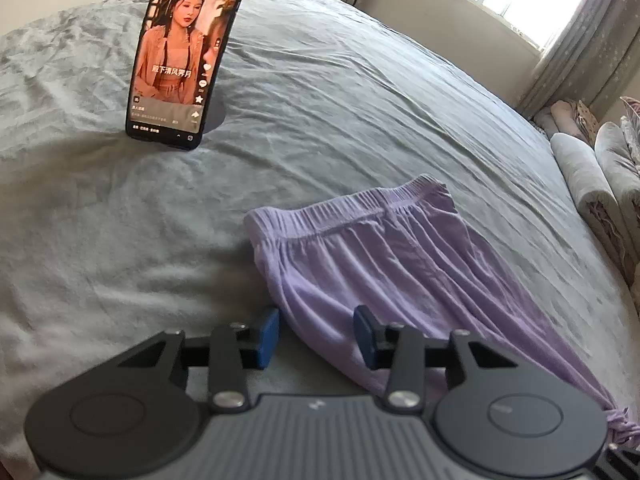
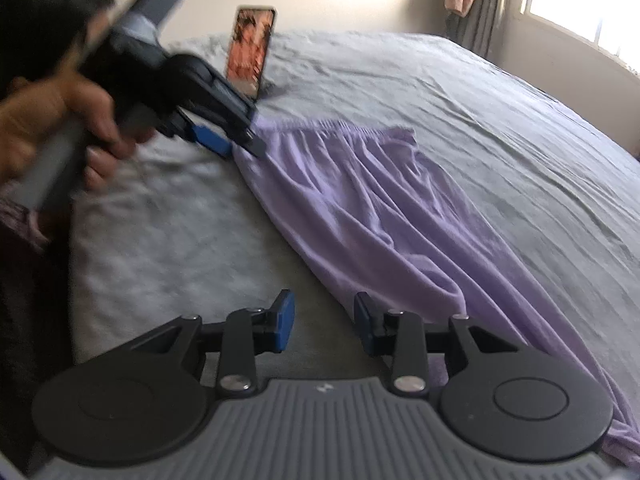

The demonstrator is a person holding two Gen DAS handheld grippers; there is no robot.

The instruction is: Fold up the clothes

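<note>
The left gripper (image 1: 316, 334) has its fingers (image 1: 268, 330) parted over the near edge of the purple trousers (image 1: 360, 264), low in the frame; the pads do not press on the cloth, so it is released. The right gripper (image 2: 322, 326) also stands parted, its fingers (image 2: 285, 320) empty, with the same edge just beyond its right pad. The trousers lie flat on the grey bed (image 1: 100, 220), waistband toward the phone (image 1: 180, 52) at the upper left. I judge the step is taking hold for a fold; next both must close on the edge.
</note>
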